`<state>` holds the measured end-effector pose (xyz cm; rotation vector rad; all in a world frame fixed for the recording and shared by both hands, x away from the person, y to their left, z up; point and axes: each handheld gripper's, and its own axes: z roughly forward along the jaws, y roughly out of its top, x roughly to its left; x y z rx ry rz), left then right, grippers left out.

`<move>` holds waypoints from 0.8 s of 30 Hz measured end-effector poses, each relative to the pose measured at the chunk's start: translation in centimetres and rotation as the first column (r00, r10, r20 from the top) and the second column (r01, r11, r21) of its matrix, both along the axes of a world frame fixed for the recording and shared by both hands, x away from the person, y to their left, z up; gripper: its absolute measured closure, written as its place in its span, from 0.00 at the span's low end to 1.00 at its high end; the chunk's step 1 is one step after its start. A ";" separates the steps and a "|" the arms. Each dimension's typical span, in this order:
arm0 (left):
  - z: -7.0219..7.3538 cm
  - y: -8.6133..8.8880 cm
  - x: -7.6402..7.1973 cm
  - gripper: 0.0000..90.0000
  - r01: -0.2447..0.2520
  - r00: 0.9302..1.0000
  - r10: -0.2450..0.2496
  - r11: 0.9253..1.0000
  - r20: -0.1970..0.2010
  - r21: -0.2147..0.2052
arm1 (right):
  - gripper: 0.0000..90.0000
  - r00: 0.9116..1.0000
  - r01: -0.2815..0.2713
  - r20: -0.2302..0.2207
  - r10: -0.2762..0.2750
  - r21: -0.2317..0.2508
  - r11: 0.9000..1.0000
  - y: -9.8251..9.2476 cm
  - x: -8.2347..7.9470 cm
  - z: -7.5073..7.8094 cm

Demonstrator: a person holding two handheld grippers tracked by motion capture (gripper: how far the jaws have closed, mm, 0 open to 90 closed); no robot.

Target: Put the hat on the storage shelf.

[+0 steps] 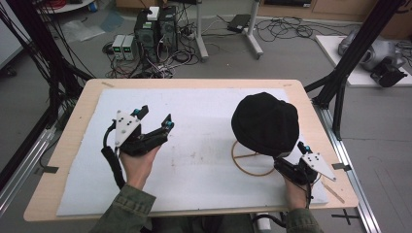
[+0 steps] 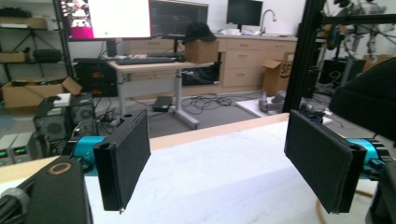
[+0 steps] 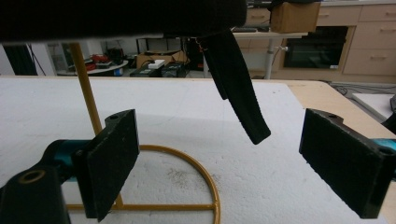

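Your right tool (image 1: 297,154) sits low, just beside the stand's (image 1: 252,162) ring base, under the near edge of the cap (image 1: 265,124). Its jaws stand wide, with nothing between them. In the right gripper view the cap's strap (image 3: 238,84) hangs down between the two pads (image 3: 112,163), touching neither. The cap's dark rim runs across the top of that view.

The cap rests on top of the stand, at the right half of the worktop (image 1: 73,145). It seems settled there, not tilted off. Judging by this, either the cap is freshly hung and you are letting go, or you are about to take it by the strap; I cannot tell which. Nothing is gripped yet.

Your left tool (image 1: 154,119) is well apart from the stand, over the left part of the white mat (image 1: 204,126). It is also wide open and empty, raised and pointing away from you.

Close to the stand, its yellow pole (image 3: 86,88) rises just beside your right tool's left pad, and the ring lies under the jaws. Either could catch a jaw if you close or lift carelessly. The strap is loose and may swing away. Beyond the worktop, computers (image 1: 155,29) and cables lie on the floor, well clear of your work.
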<state>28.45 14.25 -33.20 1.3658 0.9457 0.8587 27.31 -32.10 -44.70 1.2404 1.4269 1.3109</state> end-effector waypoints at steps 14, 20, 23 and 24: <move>-4.6 4.3 -1.6 0.24 -0.144 0.988 0.145 0.989 -0.059 0.015 | 0.13 1.000 0.007 0.002 -0.007 -0.018 1.000 0.1 -0.2 -0.1; -5.9 6.3 -2.0 0.24 -0.246 0.969 0.246 0.969 -0.038 -0.004 | 0.13 1.000 0.004 -0.001 -0.004 -0.021 1.000 0.0 -0.1 -0.2; -6.4 7.1 -2.2 0.24 -0.289 0.957 0.289 0.957 -0.023 -0.001 | 0.13 1.000 0.005 -0.002 -0.005 -0.024 1.000 0.0 -0.1 -0.2; -6.5 7.4 -2.2 0.24 -0.302 0.953 0.302 0.953 -0.022 -0.001 | 0.13 1.000 0.006 -0.001 -0.006 -0.025 1.000 0.0 -0.1 -0.2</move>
